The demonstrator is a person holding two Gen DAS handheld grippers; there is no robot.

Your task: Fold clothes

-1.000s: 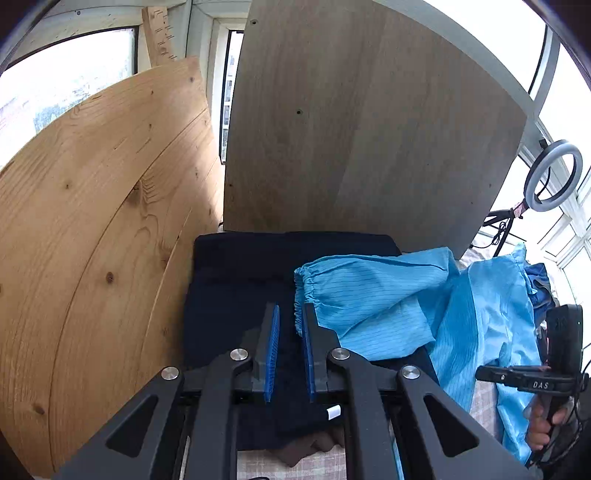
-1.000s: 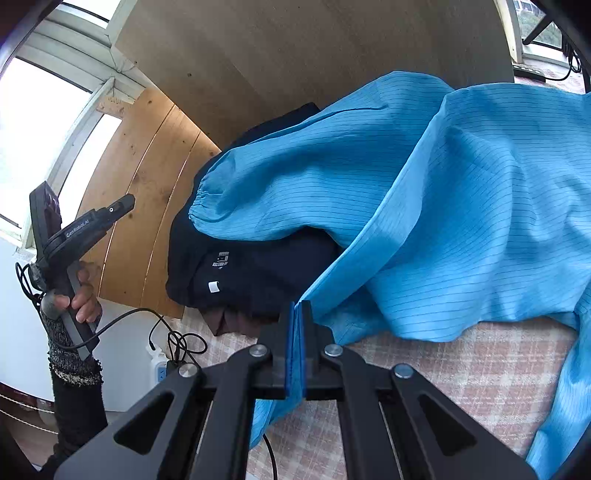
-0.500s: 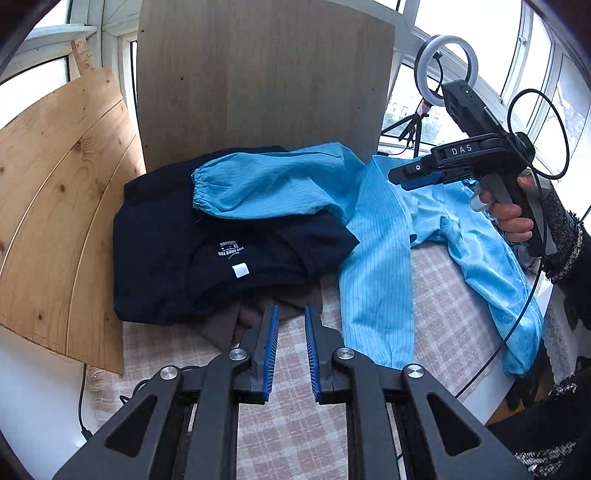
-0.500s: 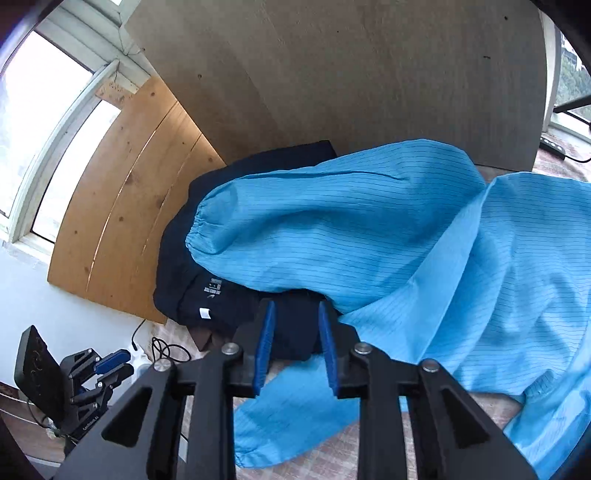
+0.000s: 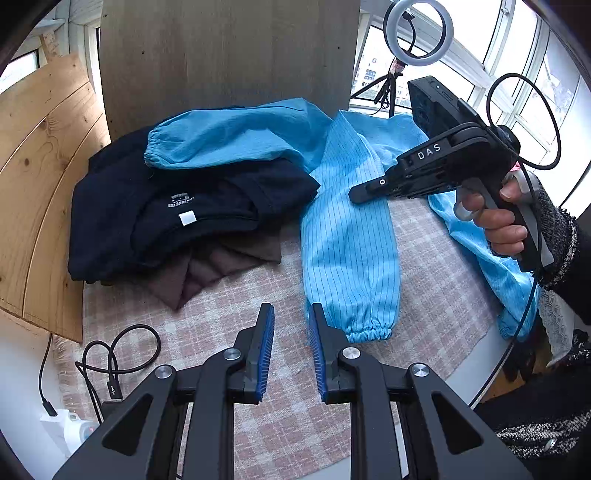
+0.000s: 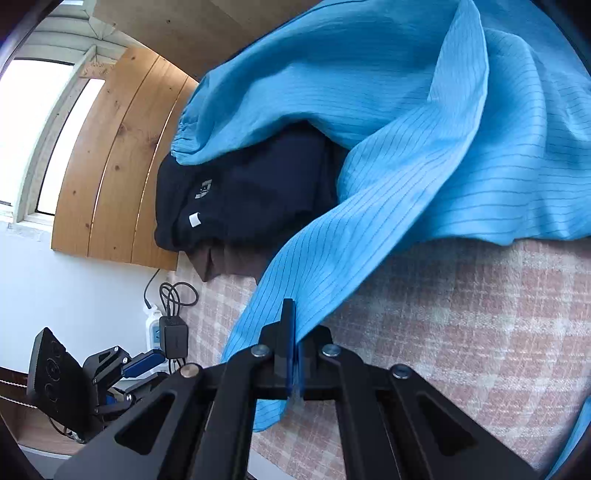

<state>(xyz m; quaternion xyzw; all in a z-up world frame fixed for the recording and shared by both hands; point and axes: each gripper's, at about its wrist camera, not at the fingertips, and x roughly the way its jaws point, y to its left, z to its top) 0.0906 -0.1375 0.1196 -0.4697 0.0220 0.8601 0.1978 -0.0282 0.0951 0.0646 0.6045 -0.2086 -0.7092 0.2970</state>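
Observation:
A light blue striped garment [image 5: 347, 236] lies spread on the pink checked cloth [image 5: 229, 317], one sleeve draped over a folded dark navy garment [image 5: 166, 206] with a brown one [image 5: 207, 273] under it. My left gripper [image 5: 291, 334] is open and empty, just left of the blue sleeve's cuff [image 5: 369, 334]. My right gripper [image 6: 294, 332] is shut on an edge of the blue garment [image 6: 424, 147] and holds it lifted off the cloth. The right gripper also shows in the left wrist view [image 5: 369, 190], over the blue garment.
A wood board [image 5: 229, 55] stands behind the clothes and pine planks [image 5: 33, 166] lean at the left. A black cable [image 5: 110, 354] and a power strip [image 6: 162, 325] lie at the table's near left corner. A ring light [image 5: 417, 33] stands by the windows.
My right gripper was open half a second ago and has shut on the blue garment's edge and lifted it. My left gripper has drawn back toward the table's near edge, still open.

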